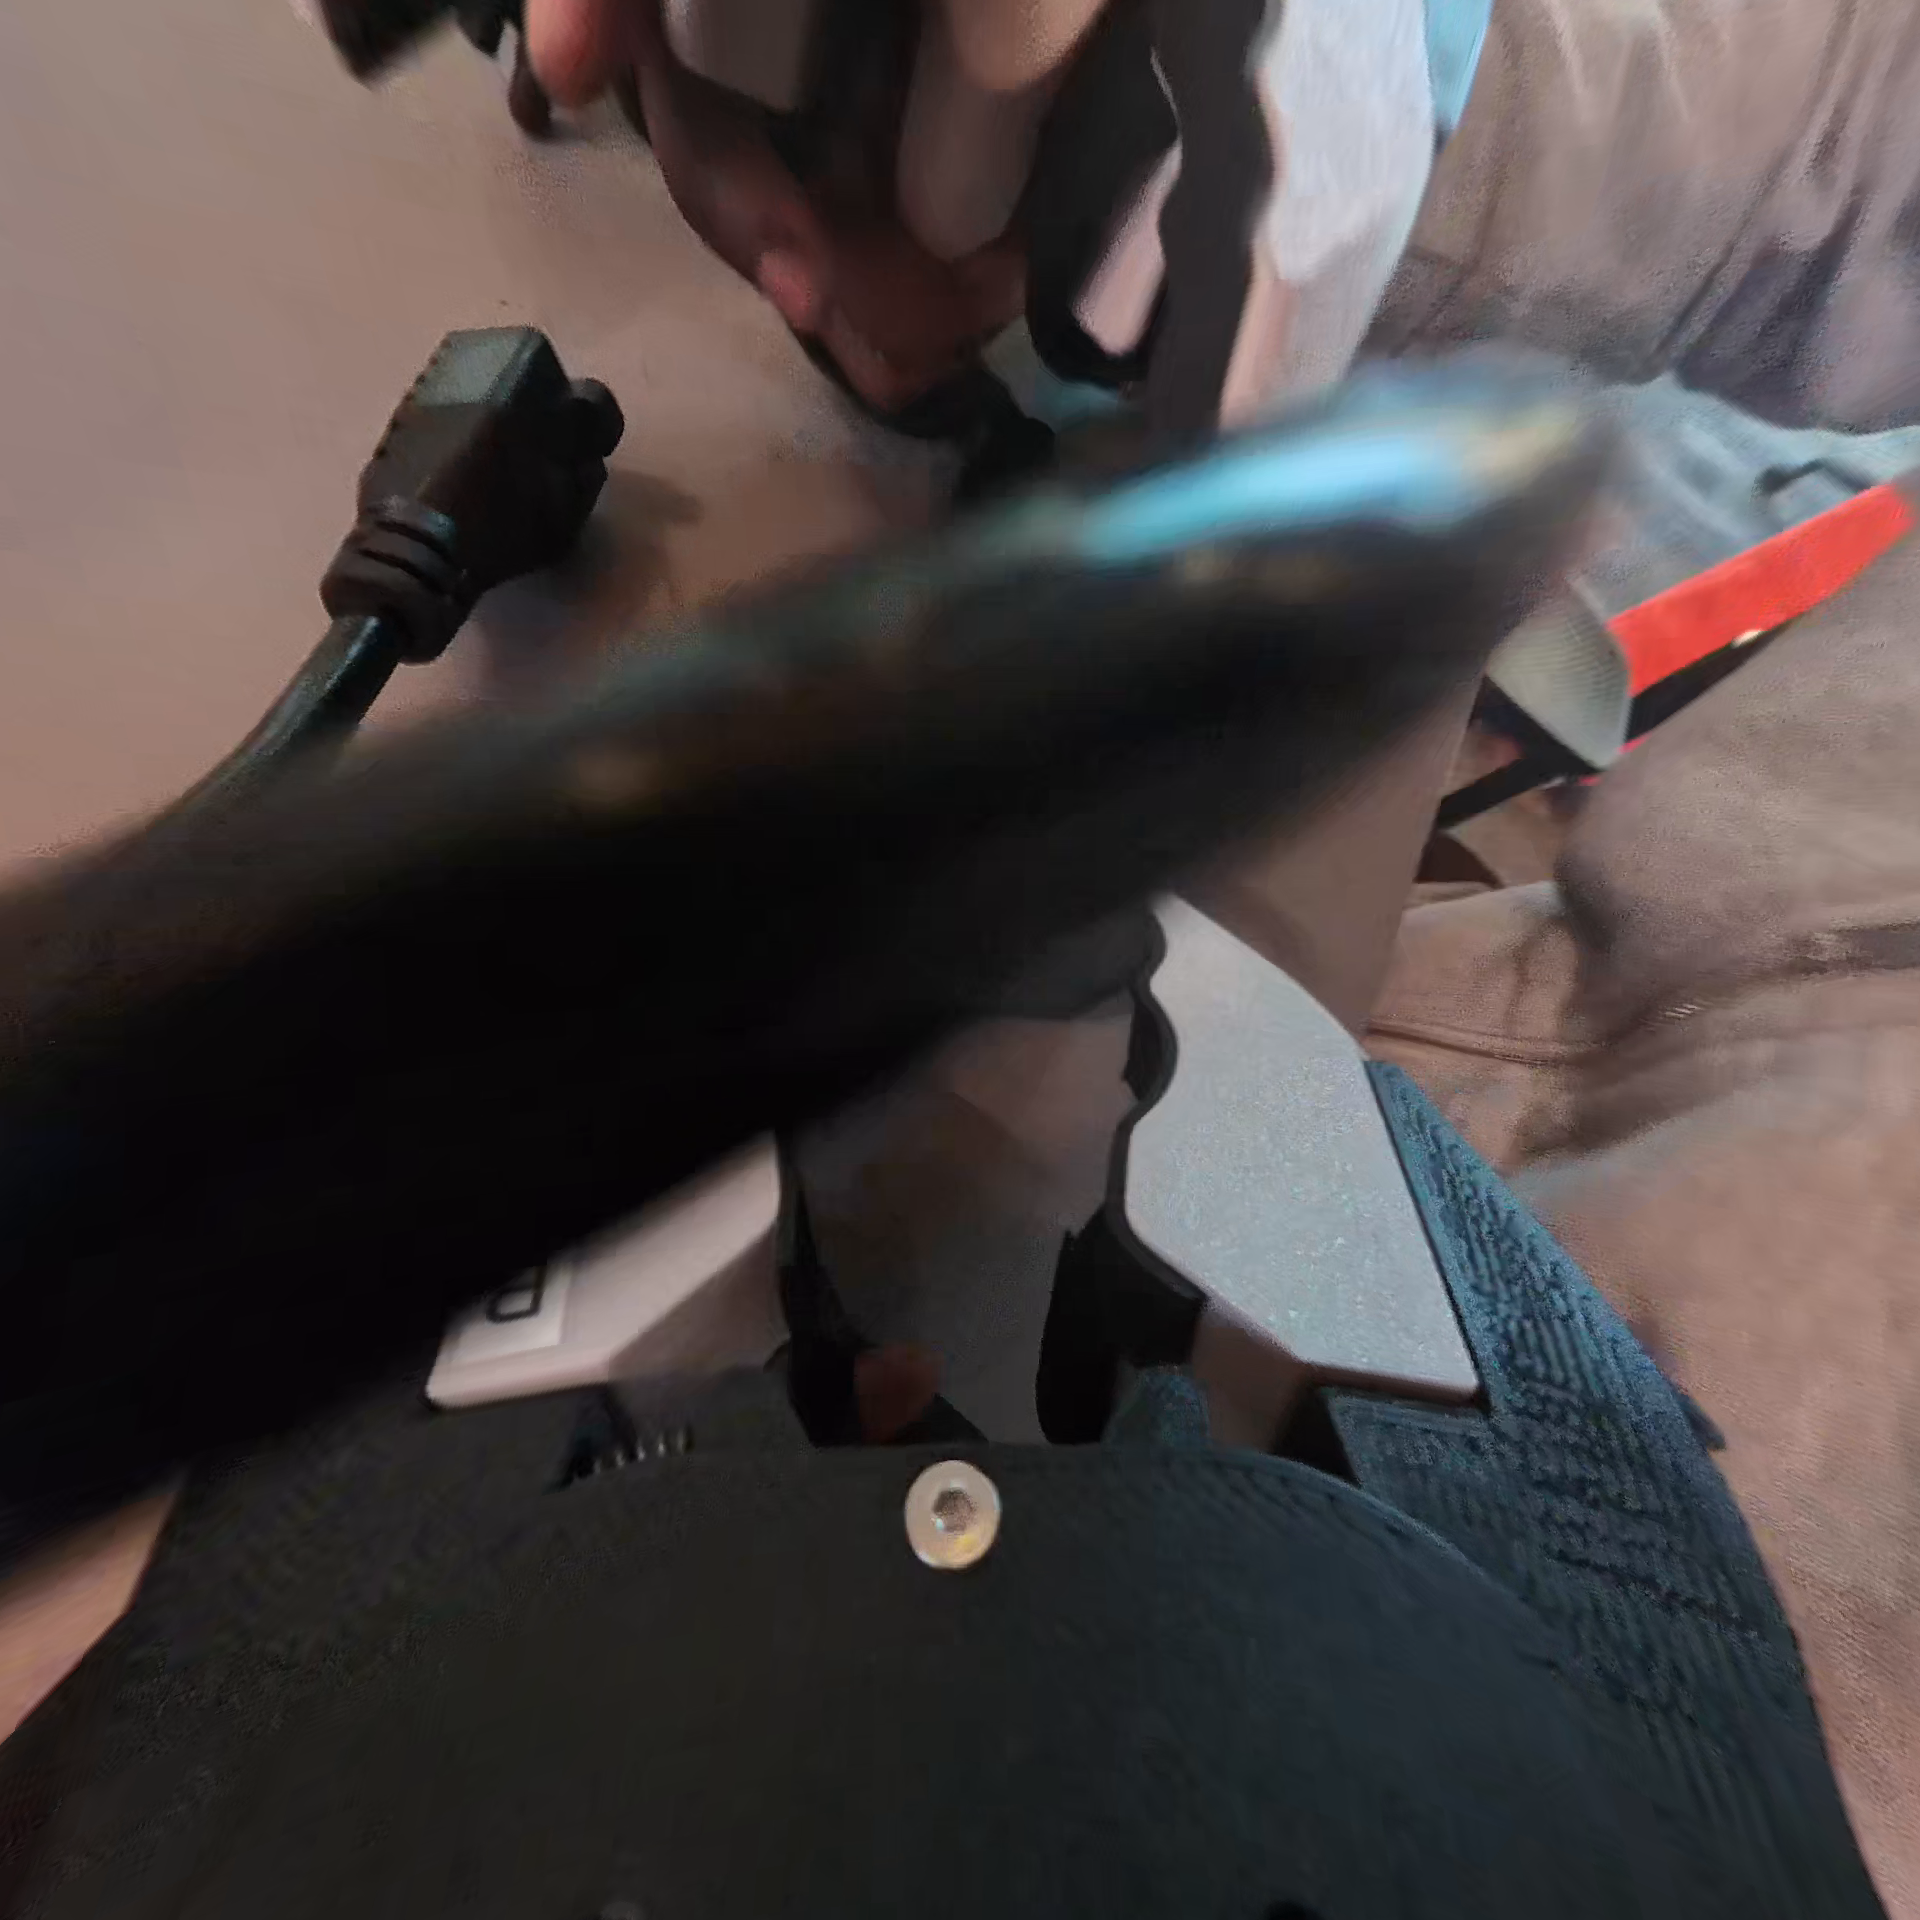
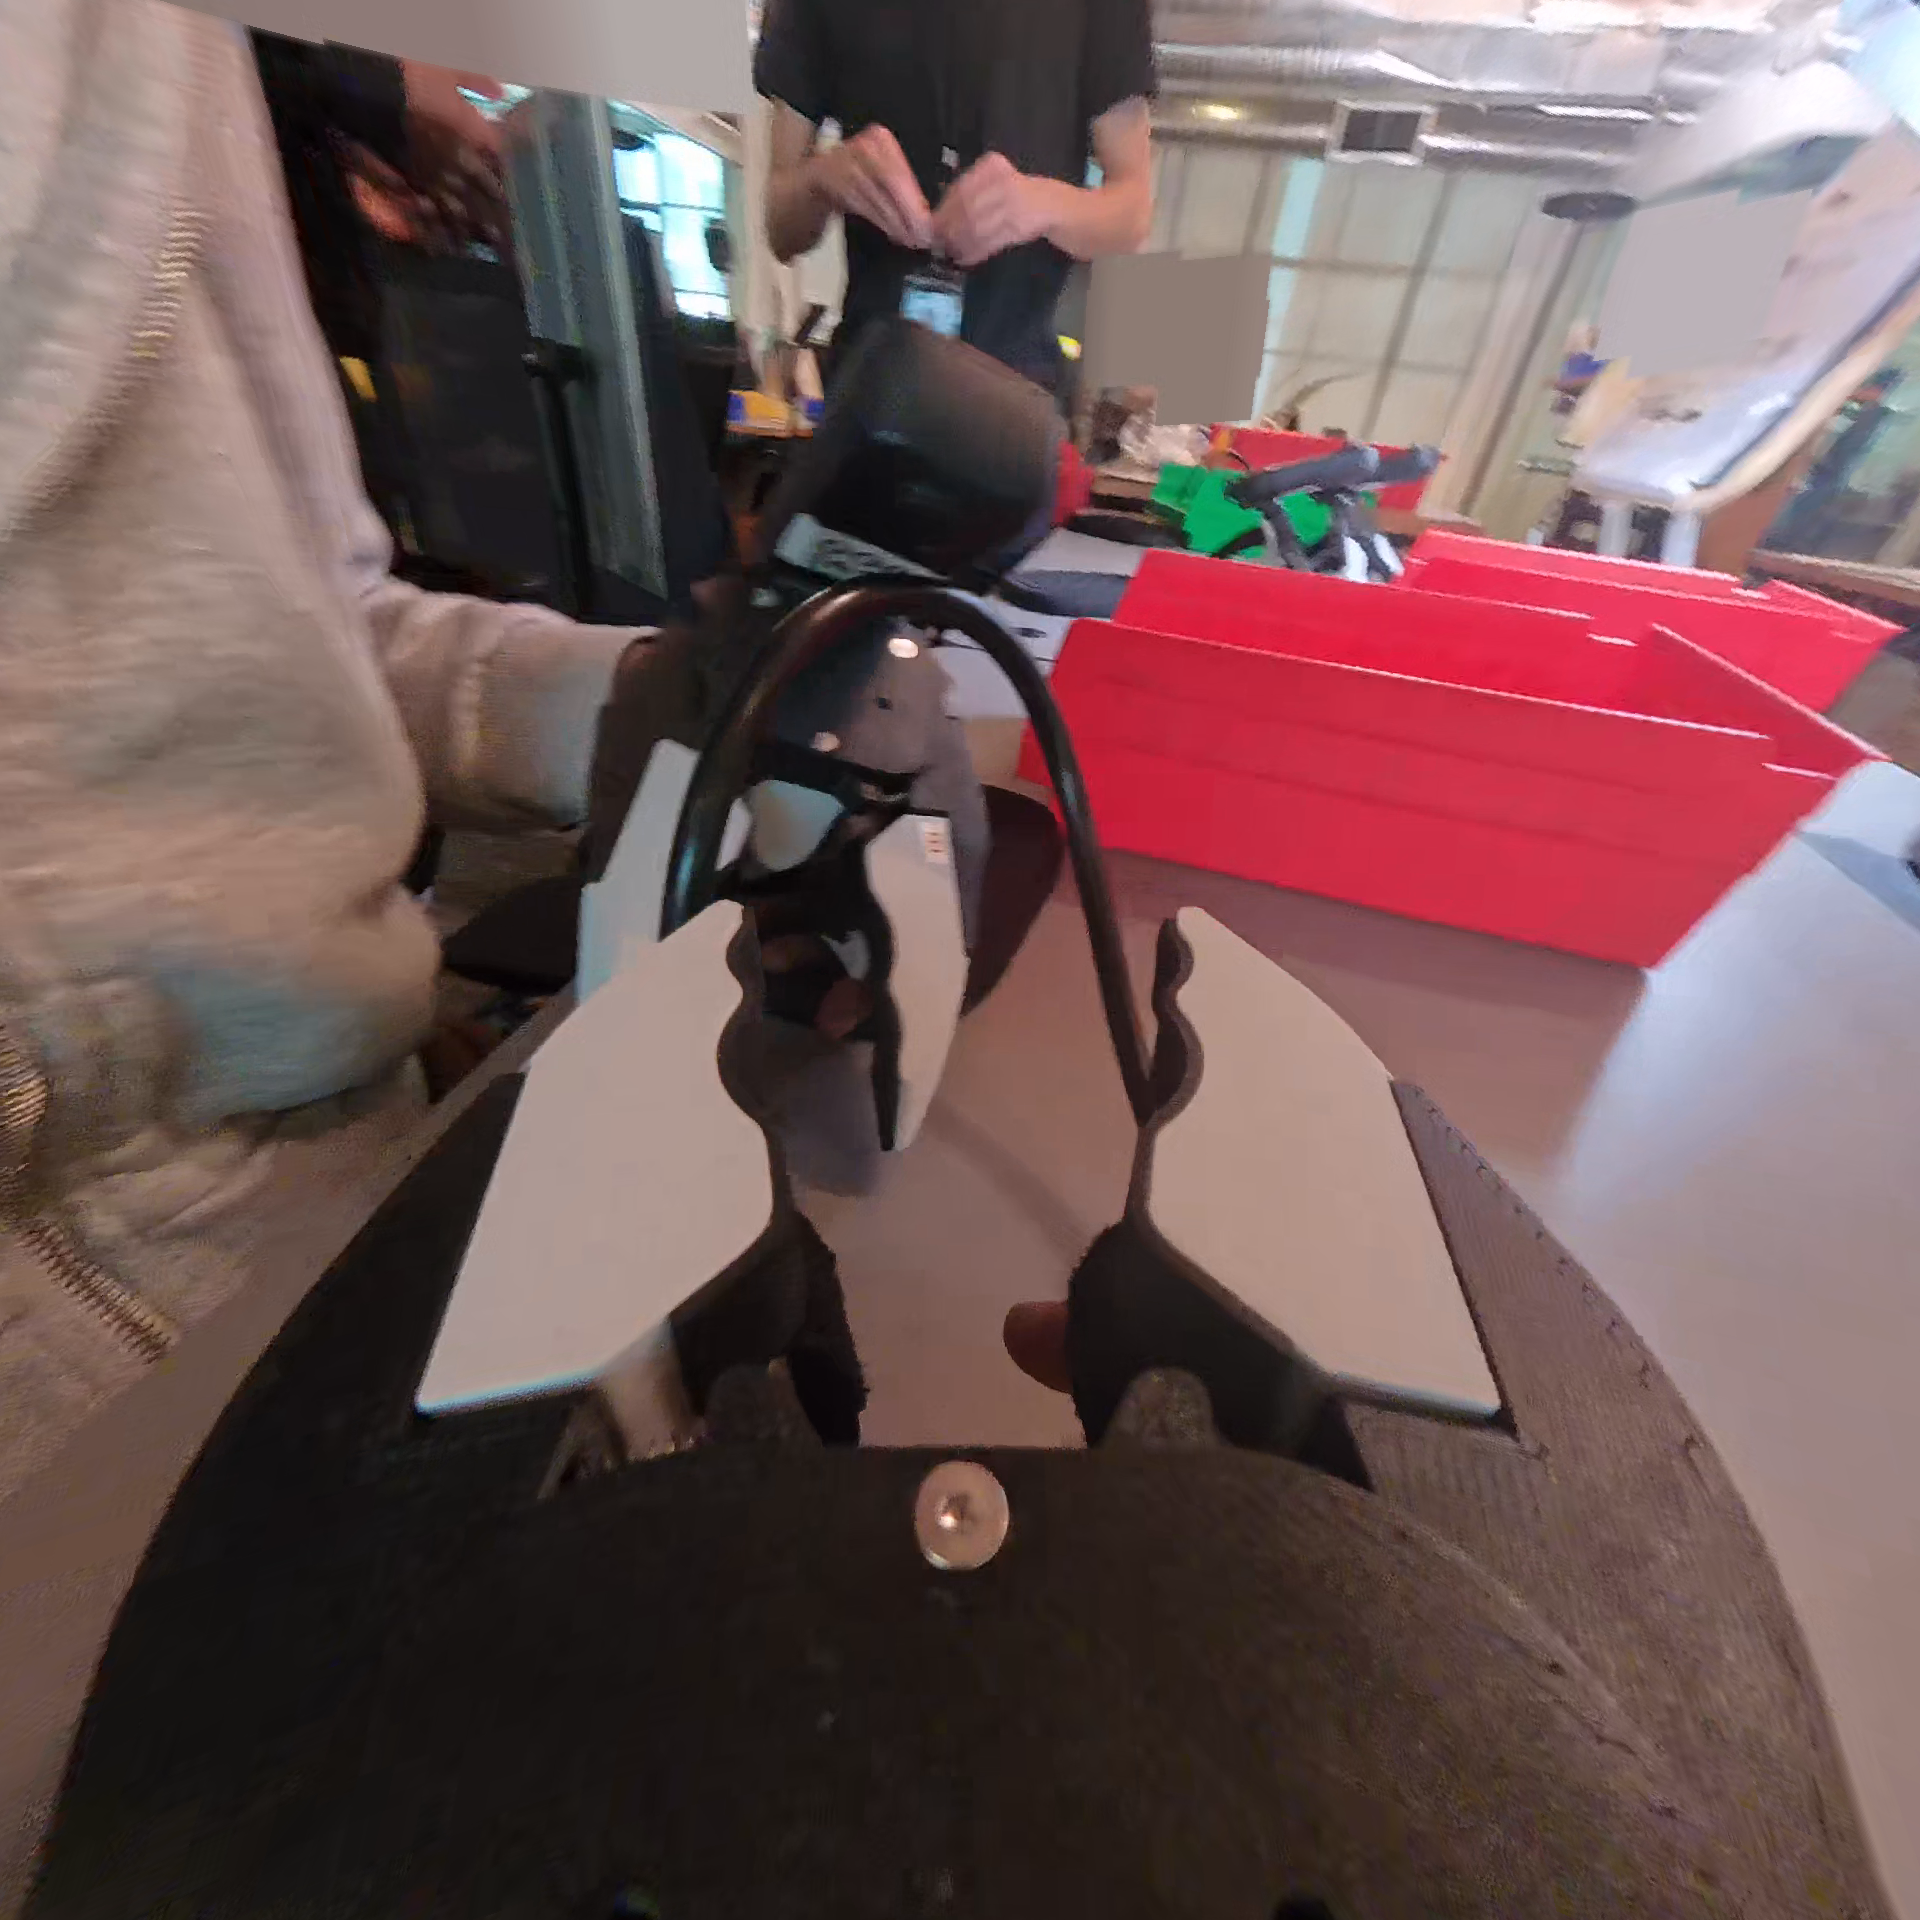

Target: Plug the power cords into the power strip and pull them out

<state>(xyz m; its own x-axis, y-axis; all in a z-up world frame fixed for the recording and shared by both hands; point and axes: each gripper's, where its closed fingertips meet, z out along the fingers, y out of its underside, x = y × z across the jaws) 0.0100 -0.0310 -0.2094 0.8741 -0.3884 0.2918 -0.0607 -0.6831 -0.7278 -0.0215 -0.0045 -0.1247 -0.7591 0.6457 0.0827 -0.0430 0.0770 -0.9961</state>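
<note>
Brown table (image 2: 1403, 997), right fingers (image 2: 665, 1091) spread, empty

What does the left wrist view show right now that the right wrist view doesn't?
Only the left wrist view shows a black plug lying loose on the table, and a large blurred black object crossing its own jaws, hiding their state. Only the right wrist view shows red bins, a standing person, and the right gripper open, with a black cord arching past it. Both show black cable and the opposite handheld gripper.
</note>
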